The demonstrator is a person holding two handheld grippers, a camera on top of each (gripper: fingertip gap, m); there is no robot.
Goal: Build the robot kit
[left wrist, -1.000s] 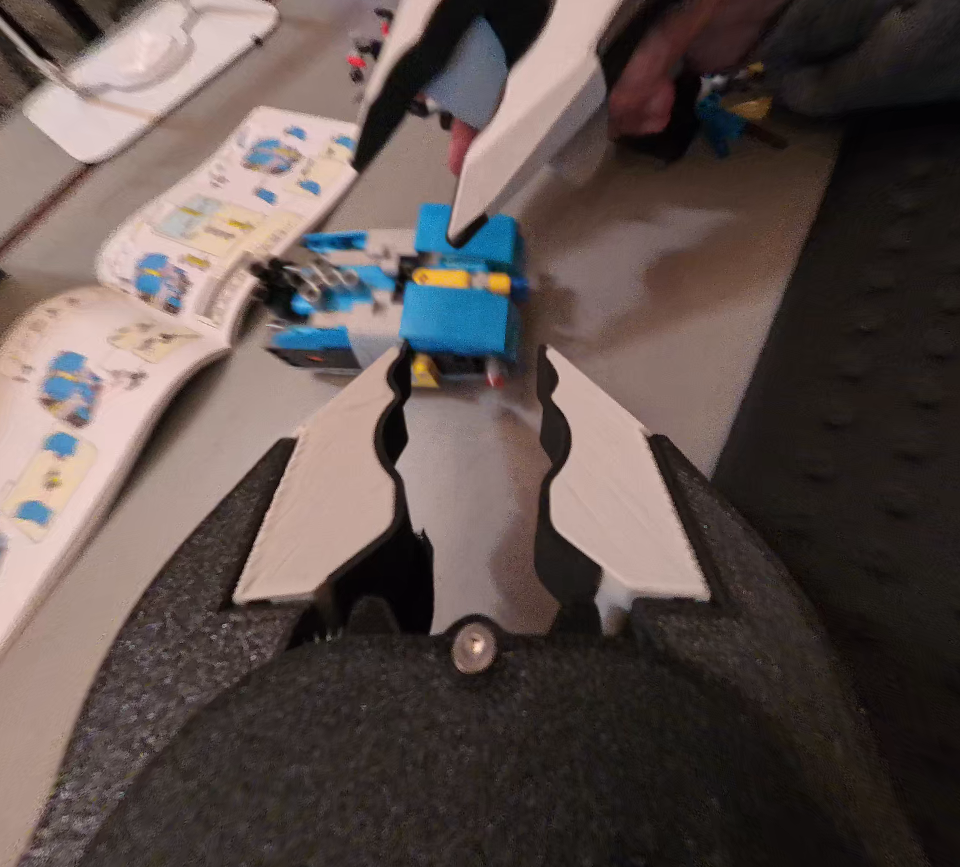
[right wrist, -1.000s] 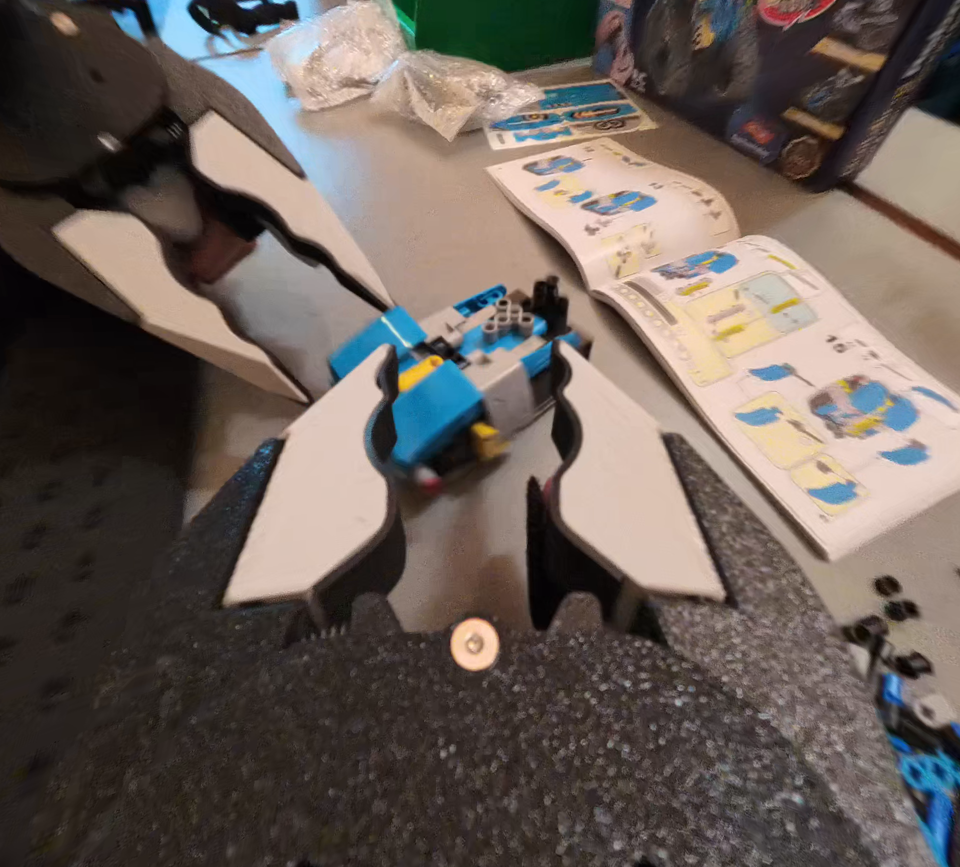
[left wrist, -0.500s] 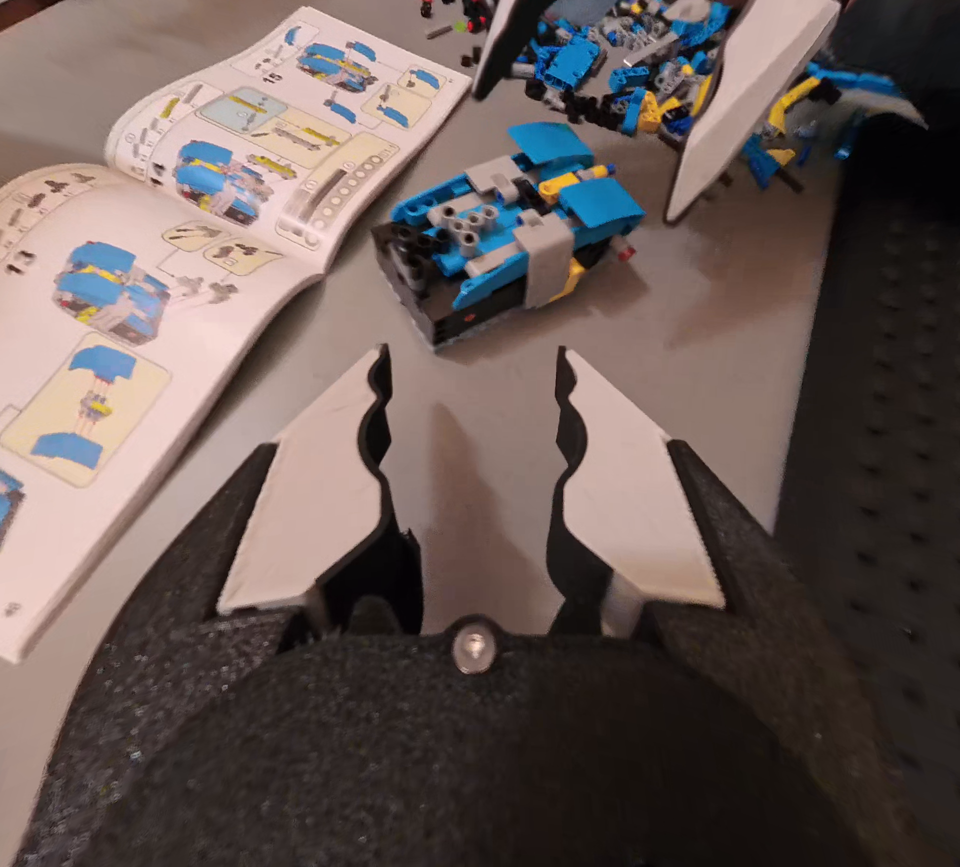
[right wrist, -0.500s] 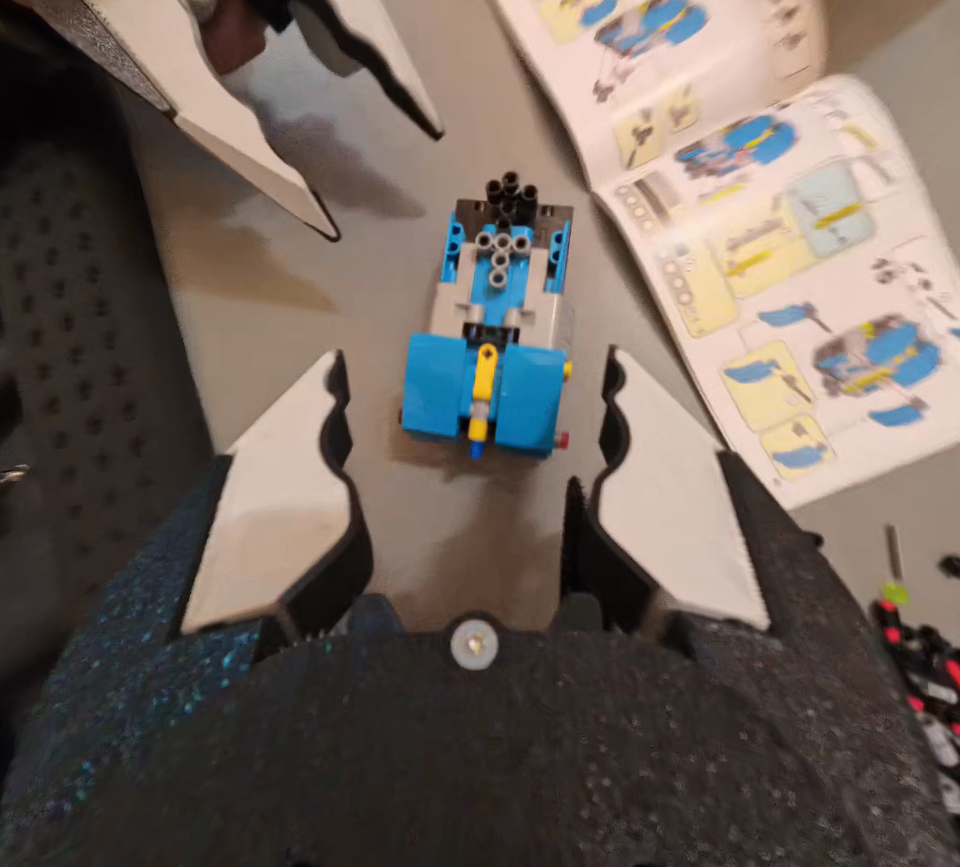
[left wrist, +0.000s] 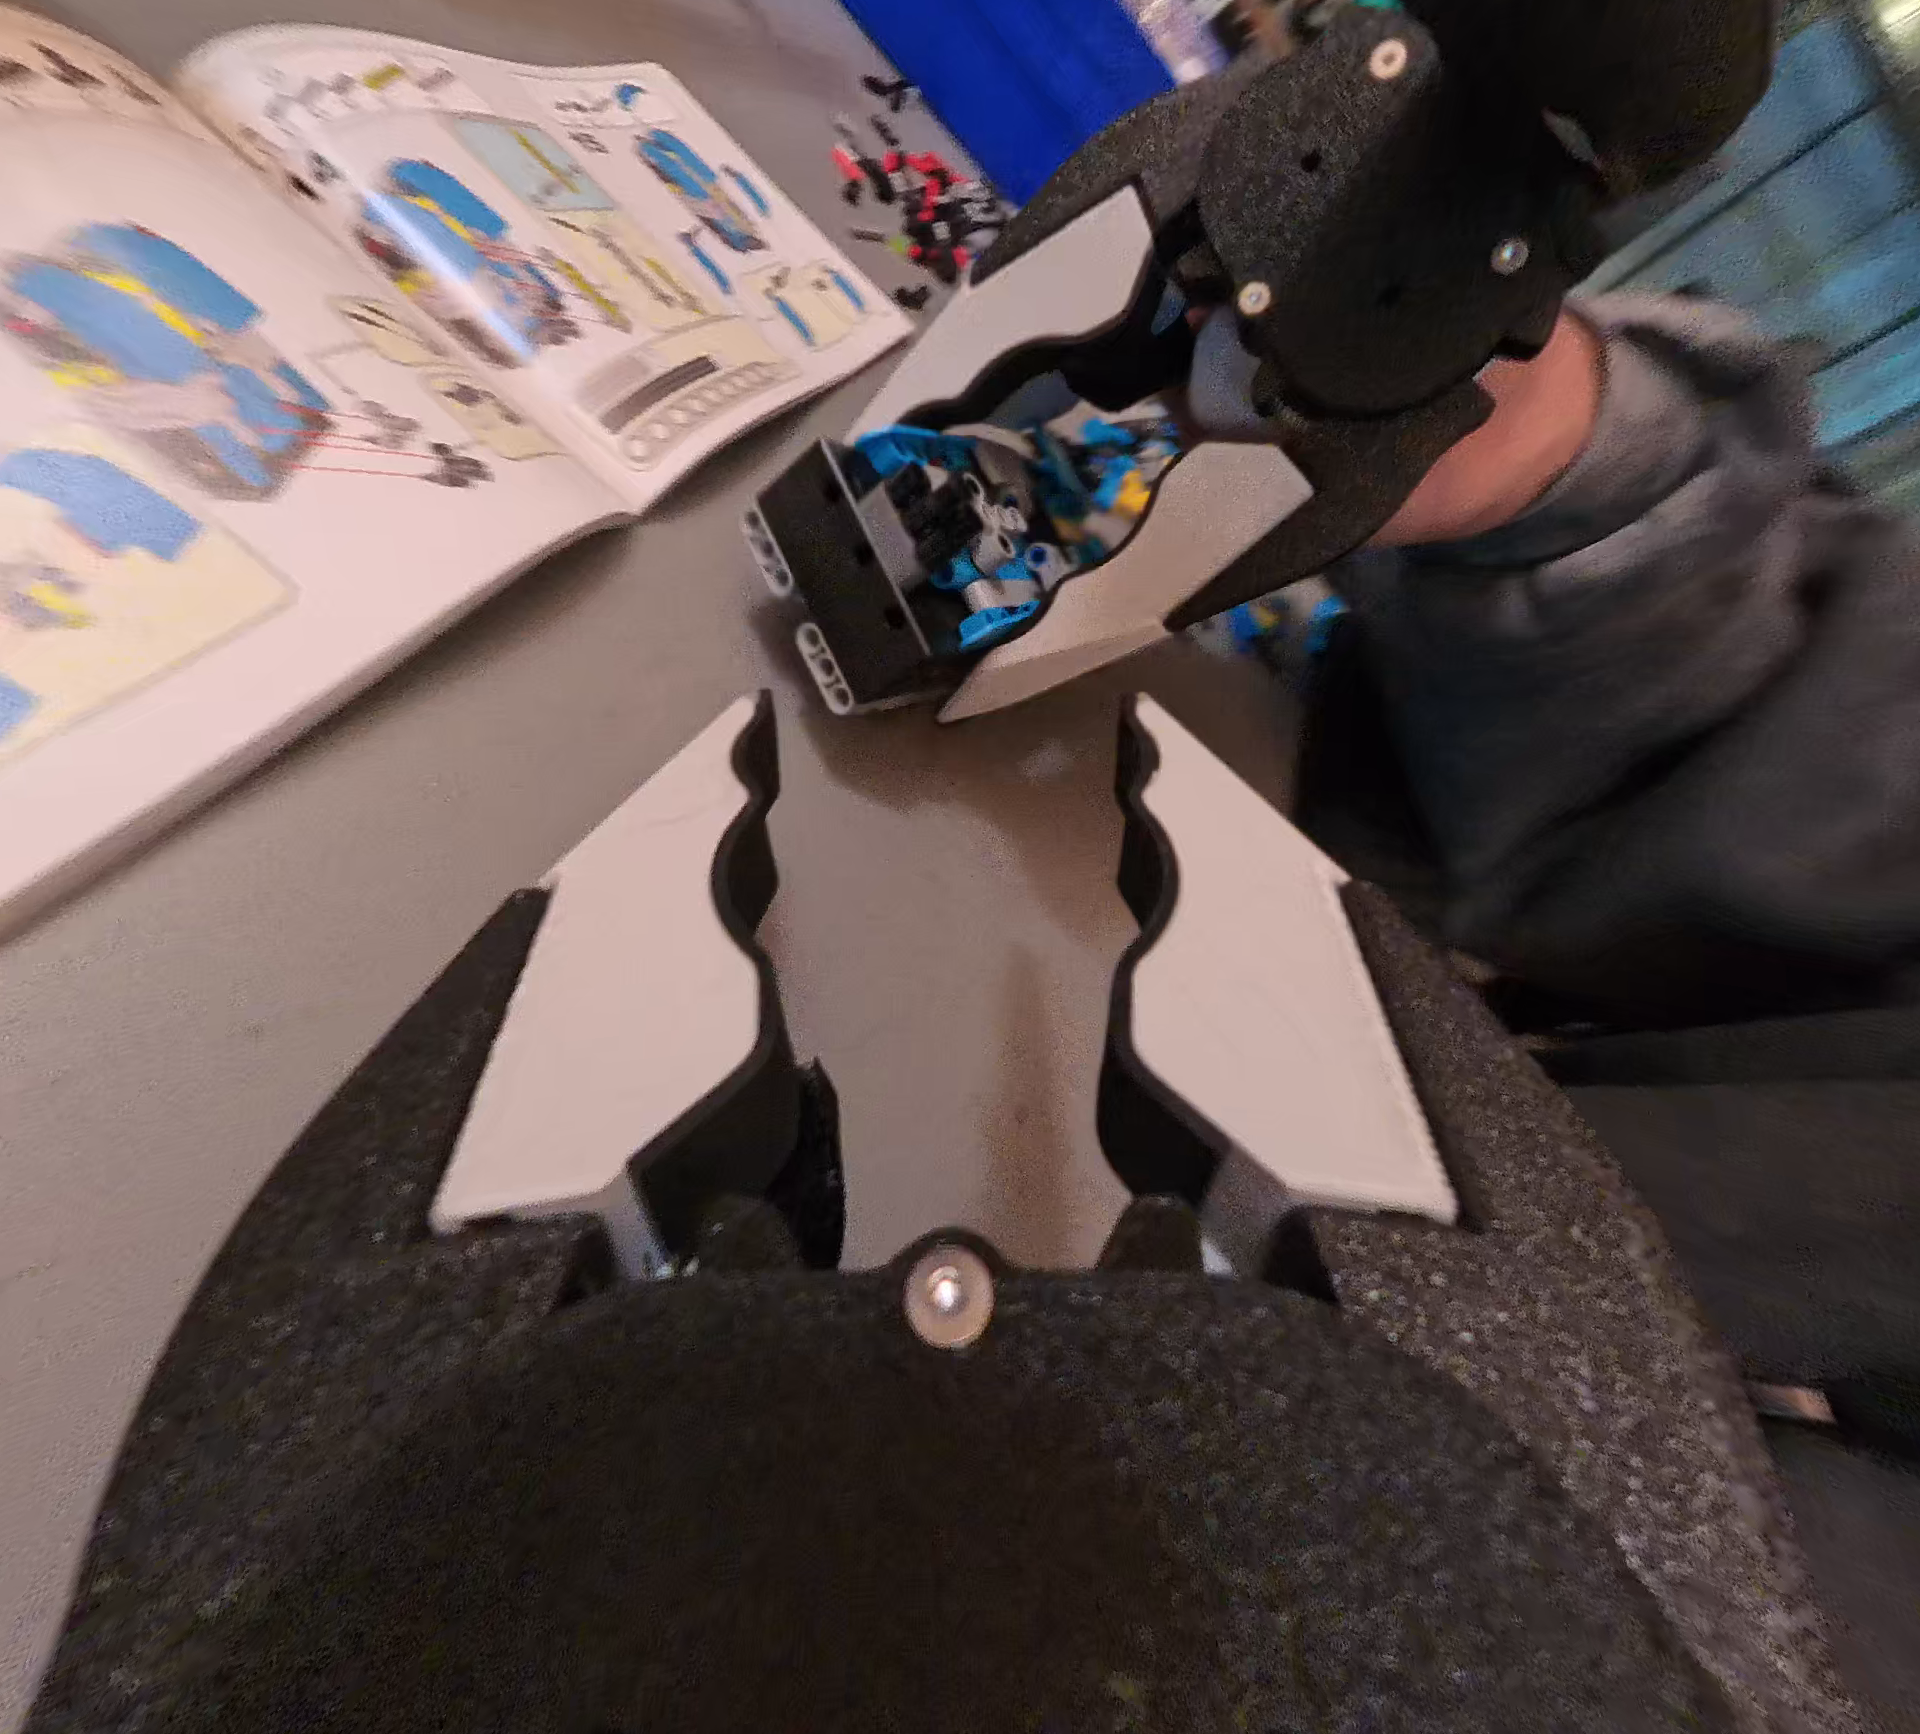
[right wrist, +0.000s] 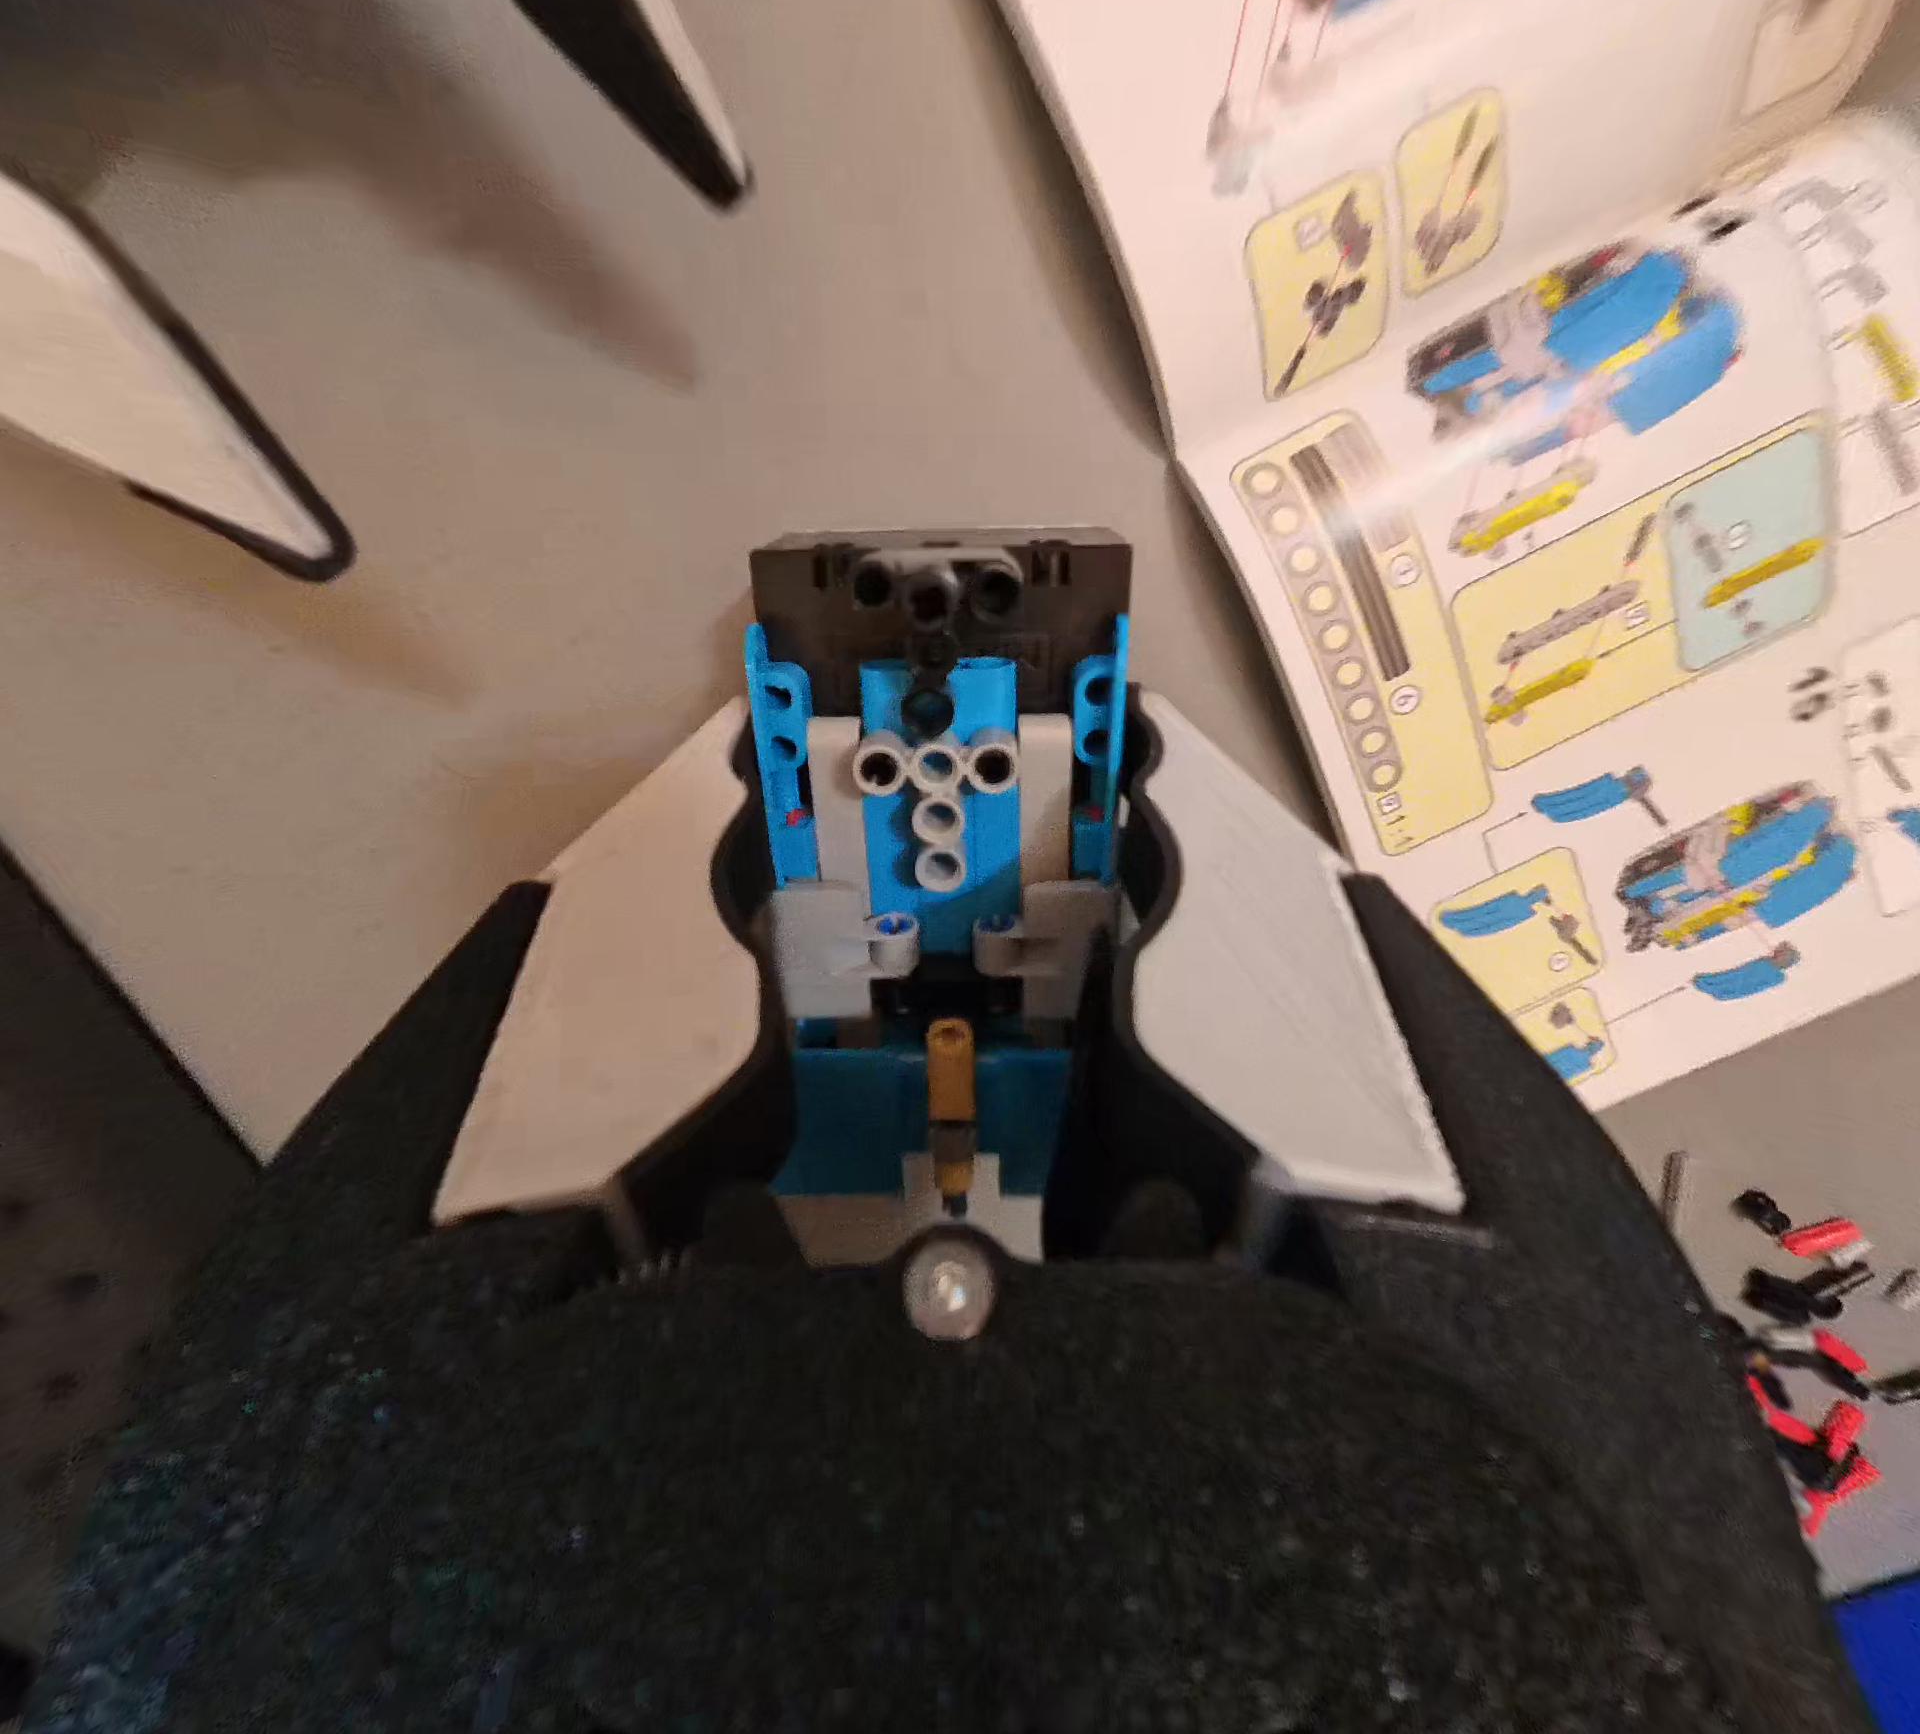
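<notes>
Grey desk (left wrist: 260,905), open instruction booklet (left wrist: 343,396) at 10 o'clock of the left wrist view. Right tongs (right wrist: 940,780) pinch a blue, grey and black brick model (right wrist: 935,801) resting on the desk. Left tongs (left wrist: 948,728) spread, empty, just short of the model. Loose red and black small parts (right wrist: 1813,1352) lie at 4 o'clock in the right wrist view.
</notes>
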